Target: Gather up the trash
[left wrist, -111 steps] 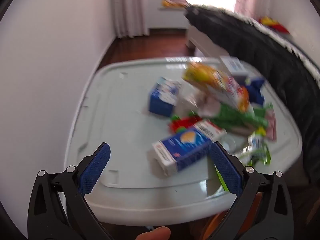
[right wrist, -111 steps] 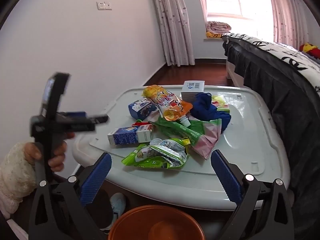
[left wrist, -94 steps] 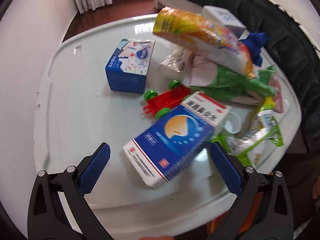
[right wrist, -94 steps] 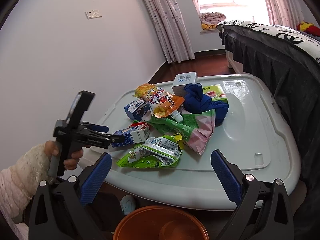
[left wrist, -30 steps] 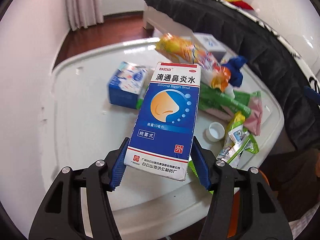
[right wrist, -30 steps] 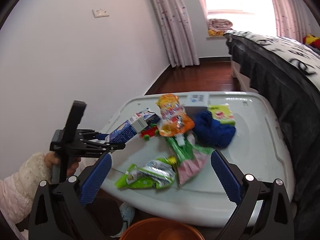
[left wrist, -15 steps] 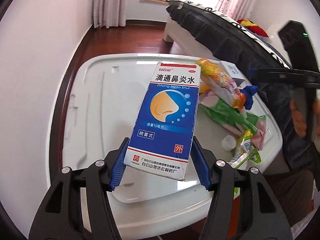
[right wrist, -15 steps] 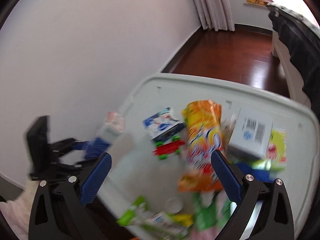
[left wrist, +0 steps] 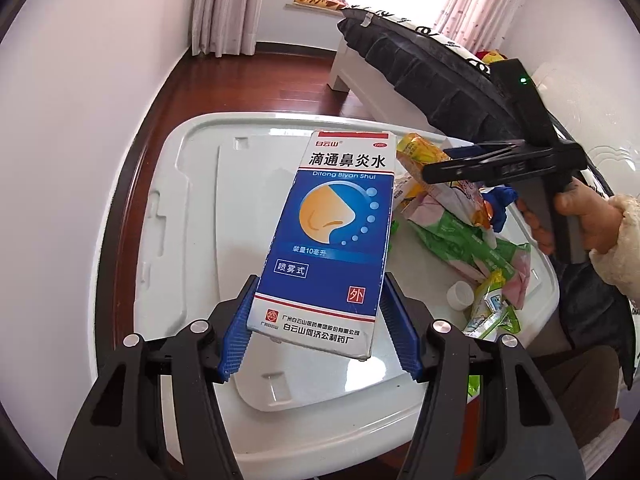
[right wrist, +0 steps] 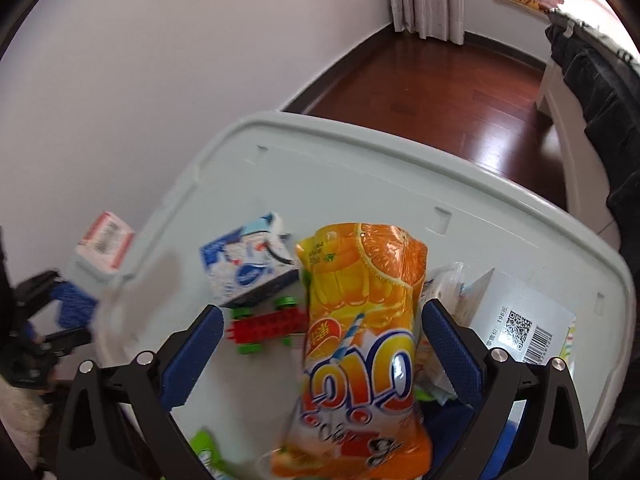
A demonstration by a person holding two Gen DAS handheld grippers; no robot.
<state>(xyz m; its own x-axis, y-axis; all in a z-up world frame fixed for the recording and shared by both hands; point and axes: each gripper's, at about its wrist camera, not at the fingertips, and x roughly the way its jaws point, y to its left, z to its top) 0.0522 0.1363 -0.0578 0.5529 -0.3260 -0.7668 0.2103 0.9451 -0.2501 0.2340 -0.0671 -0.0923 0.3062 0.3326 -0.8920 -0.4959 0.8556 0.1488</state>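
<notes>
My left gripper (left wrist: 318,300) is shut on a blue and white medicine box (left wrist: 336,216), held upright above the white lid tabletop (left wrist: 192,240). My right gripper (right wrist: 320,316) is open and points down over the trash pile. An orange juice pouch (right wrist: 360,300) lies between its fingers with a gap on each side. In the left wrist view the right gripper (left wrist: 480,160) hovers over the pile, held by a hand in a cream sleeve (left wrist: 612,236). A green wrapper (left wrist: 468,240), a green snack bag (left wrist: 492,308) and a white cap (left wrist: 460,294) lie nearby.
A small blue and white carton (right wrist: 248,264), a red toy car (right wrist: 268,328) and a white box with a QR code (right wrist: 516,320) sit around the pouch. A blue cloth (left wrist: 500,204) lies in the pile. A dark-covered bed (left wrist: 420,68) borders the right side, a wall the left.
My right gripper has swung forward and down over the pile, so the orange pouch now lies between its open fingers. My left gripper keeps its hold on the box and has shifted sideways.
</notes>
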